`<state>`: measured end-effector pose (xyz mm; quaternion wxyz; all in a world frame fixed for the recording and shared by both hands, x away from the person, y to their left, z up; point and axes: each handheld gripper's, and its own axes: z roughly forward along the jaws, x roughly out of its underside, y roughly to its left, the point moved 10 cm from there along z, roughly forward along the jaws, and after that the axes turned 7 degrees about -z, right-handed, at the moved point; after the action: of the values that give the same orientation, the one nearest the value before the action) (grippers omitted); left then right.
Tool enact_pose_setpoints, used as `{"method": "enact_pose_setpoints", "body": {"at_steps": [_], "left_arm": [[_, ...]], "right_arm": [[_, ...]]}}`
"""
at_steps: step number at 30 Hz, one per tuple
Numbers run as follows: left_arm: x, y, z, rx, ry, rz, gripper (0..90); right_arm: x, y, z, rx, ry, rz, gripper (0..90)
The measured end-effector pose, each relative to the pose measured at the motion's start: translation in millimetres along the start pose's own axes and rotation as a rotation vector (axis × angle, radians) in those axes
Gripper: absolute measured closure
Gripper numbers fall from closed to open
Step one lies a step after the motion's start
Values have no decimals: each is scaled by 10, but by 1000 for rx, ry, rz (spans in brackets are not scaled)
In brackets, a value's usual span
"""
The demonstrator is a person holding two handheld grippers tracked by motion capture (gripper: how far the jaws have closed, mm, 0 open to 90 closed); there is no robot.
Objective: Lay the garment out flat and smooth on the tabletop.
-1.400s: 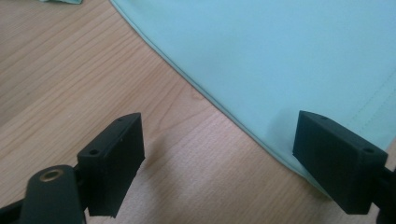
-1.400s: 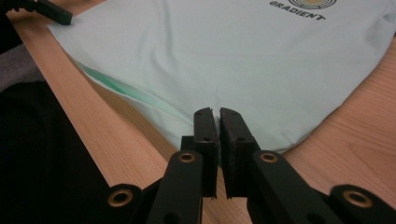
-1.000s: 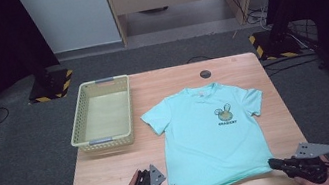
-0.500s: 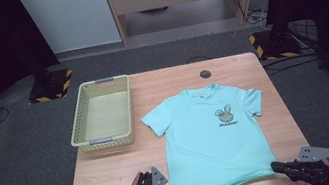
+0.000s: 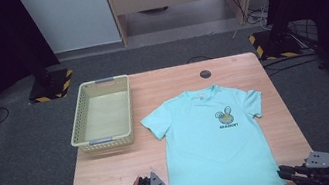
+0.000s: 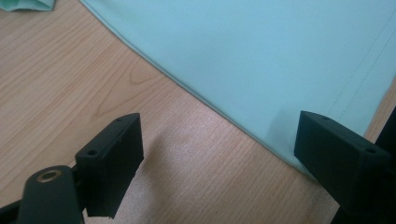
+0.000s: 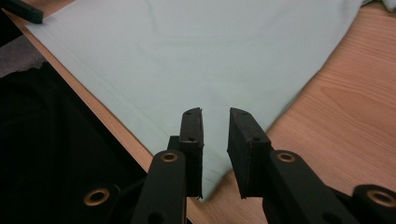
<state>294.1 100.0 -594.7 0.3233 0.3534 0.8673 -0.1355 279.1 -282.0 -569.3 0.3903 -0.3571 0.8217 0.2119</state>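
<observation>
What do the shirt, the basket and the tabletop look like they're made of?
T-shirt: soft knit fabric, likely cotton, matte mint green; it lies flat with a stitched hem.
Basket: probably moulded plastic, pale yellow, with fine slotted walls and grey handle strips.
Table: wood or wood-look laminate, light, smooth, with visible grain; I cannot tell which.

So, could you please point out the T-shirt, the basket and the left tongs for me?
T-shirt (image 5: 215, 147): high view, on the plain front below the print.
Basket (image 5: 103, 142): high view, on the near rim.
Left tongs (image 6: 219, 154): left gripper view, midway between the two open black jaws.
</observation>
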Motion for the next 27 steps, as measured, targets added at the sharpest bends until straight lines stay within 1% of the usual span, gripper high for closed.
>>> {"method": "enact_pose_setpoints", "body": {"at_steps": [3, 5, 9, 10, 11, 13, 15, 17, 19, 20, 22, 26, 27], "left_arm": [[-9, -2, -16, -2, -3, 6, 146], [-19, 7, -30, -2, -2, 10, 142], [-76, 56, -76, -9, -23, -2, 135], [-93, 70, -85, -11, -29, -6, 129], [-103, 89, -96, -14, -29, -8, 129], [-125, 127, -107, -19, -31, -14, 126], [-140, 162, -115, -25, -29, -21, 124], [-157, 194, -121, -29, -25, -25, 123], [-181, 223, -123, -33, -27, -30, 122], [-194, 235, -124, -33, -28, -33, 121], [-223, 256, -130, -32, -32, -39, 120], [-271, 298, -138, -40, -31, -36, 120], [-285, 318, -141, -45, -30, -38, 120]], "right_arm": [[9, -35, -41, 12, -3, 8, 737], [3, -65, -53, 23, -6, 20, 696], [-31, -148, -41, 56, 1, 48, 538], [-65, -196, -29, 71, 5, 68, 447], [-65, -196, -29, 71, 5, 68, 447], [-104, -260, -13, 87, 4, 85, 366], [-136, -319, 7, 95, 16, 107, 300], [-180, -384, 24, 112, 11, 113, 274], [-212, -451, 46, 121, 19, 132, 219], [-232, -481, 55, 126, 21, 139, 215], [-273, -542, 71, 137, 19, 134, 190], [-357, -649, 102, 147, 23, 144, 157], [-379, -678, 110, 152, 26, 140, 165]]}}
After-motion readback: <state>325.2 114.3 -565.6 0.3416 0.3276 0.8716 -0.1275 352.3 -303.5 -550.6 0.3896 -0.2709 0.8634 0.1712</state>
